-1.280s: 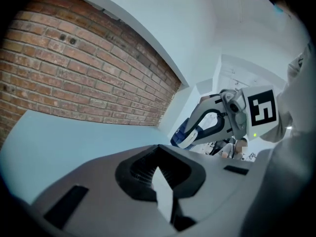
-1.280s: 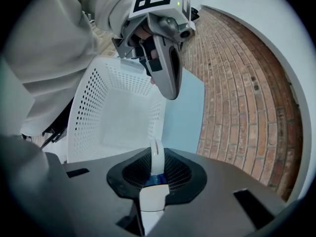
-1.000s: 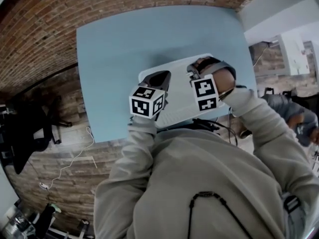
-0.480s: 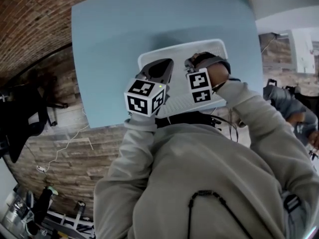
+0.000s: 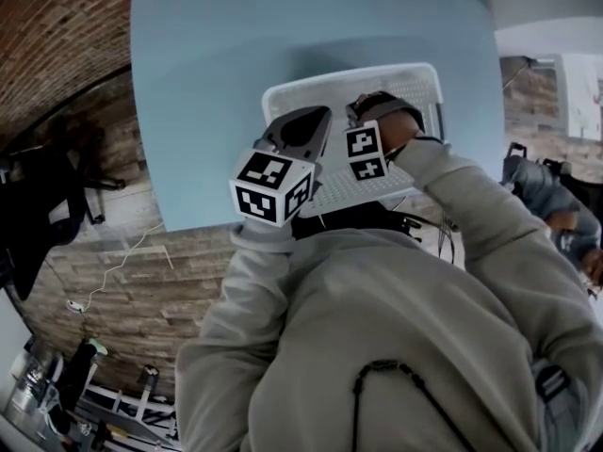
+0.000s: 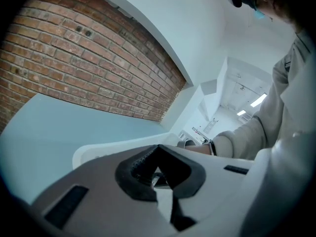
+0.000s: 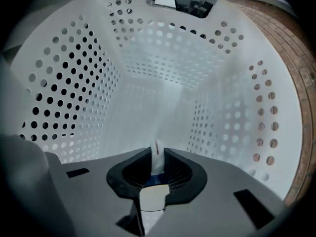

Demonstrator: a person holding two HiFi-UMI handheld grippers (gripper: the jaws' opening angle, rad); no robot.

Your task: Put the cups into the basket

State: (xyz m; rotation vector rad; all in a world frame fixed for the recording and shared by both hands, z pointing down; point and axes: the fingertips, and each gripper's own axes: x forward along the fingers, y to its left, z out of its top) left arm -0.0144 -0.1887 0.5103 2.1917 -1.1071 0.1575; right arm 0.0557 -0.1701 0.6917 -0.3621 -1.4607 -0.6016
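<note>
A white perforated basket (image 5: 415, 72) stands on the blue table (image 5: 226, 55). My right gripper (image 7: 157, 151) points straight down inside it, with the basket's holed walls (image 7: 74, 73) all round. Its jaws are shut on a thin white edge, seemingly a cup's (image 7: 157, 158) wall; the cup's other parts I cannot make out. In the head view only its marker cube (image 5: 366, 151) and the hand show, over the basket. My left gripper (image 6: 158, 148) hovers at the basket's near left corner (image 6: 98, 149), tips together, nothing between them. It also shows in the head view (image 5: 320, 113).
The table (image 6: 59, 127) stretches away beyond the basket to a brick wall (image 6: 89, 63). Dark furniture (image 5: 38, 215) stands on the floor at the left. A cable (image 5: 113, 271) lies there too. Another person (image 5: 551, 201) is at the far right.
My right gripper has sunk into the basket with the white thing still in its jaws. The left gripper has hardly moved.
</note>
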